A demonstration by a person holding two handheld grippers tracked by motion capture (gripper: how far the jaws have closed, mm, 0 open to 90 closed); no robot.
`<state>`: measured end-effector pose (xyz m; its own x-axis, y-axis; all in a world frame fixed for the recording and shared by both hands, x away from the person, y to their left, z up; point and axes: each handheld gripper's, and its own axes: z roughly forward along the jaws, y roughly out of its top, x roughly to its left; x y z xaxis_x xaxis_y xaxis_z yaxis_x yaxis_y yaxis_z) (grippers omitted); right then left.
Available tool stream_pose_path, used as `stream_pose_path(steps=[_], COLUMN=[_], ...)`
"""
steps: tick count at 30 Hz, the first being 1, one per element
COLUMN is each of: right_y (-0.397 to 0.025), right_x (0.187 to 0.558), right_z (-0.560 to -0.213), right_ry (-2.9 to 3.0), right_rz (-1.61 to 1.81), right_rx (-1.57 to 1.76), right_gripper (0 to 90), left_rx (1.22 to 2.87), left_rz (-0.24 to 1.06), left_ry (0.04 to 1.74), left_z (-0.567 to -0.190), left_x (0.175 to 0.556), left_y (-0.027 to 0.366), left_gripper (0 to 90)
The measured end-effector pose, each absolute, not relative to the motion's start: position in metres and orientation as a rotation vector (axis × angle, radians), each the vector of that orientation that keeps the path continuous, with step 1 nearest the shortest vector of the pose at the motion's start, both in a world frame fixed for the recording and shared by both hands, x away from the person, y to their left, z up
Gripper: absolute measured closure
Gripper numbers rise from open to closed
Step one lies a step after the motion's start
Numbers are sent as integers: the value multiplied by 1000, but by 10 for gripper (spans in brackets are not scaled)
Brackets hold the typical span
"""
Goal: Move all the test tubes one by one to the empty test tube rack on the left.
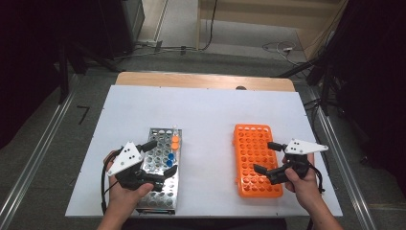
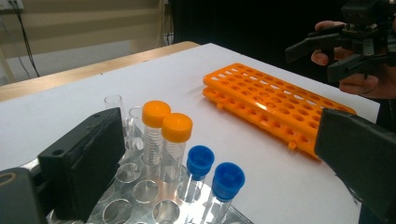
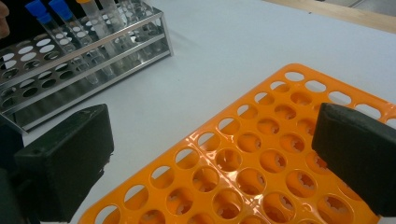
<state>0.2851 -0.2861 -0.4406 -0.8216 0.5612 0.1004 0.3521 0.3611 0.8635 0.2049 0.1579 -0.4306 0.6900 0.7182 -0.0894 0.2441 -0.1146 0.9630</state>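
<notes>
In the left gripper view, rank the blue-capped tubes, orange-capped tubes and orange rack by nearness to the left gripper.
1. Blue-capped tubes: between the open jaws of the left gripper, in the metal rack.
2. Orange-capped tubes: just behind them.
3. Orange rack: across the table, right.

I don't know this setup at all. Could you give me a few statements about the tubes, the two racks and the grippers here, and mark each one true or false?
1. The orange rack holds several tubes. False: its holes are all empty.
2. Two orange-capped tubes and two blue-capped tubes stand in the metal rack. True.
3. The left gripper is shut on a blue-capped tube. False: its jaws stand open above the metal rack, holding nothing.
4. The right gripper hovers open over the orange rack. True.
5. Both racks rest on a white sheet covering the table. True.
</notes>
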Motion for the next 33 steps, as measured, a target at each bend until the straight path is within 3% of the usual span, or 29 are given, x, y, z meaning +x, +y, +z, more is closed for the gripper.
stream_pose_path(steps=[33], right_y=[-308], right_x=[294], right_z=[-447], right_ry=[2359], right_rz=[1443], right_rx=[866], right_gripper=[0], left_rx=[1616], left_rz=[518], left_ry=[906], left_z=[-451], left_x=[223], left_y=[224], left_gripper=[0])
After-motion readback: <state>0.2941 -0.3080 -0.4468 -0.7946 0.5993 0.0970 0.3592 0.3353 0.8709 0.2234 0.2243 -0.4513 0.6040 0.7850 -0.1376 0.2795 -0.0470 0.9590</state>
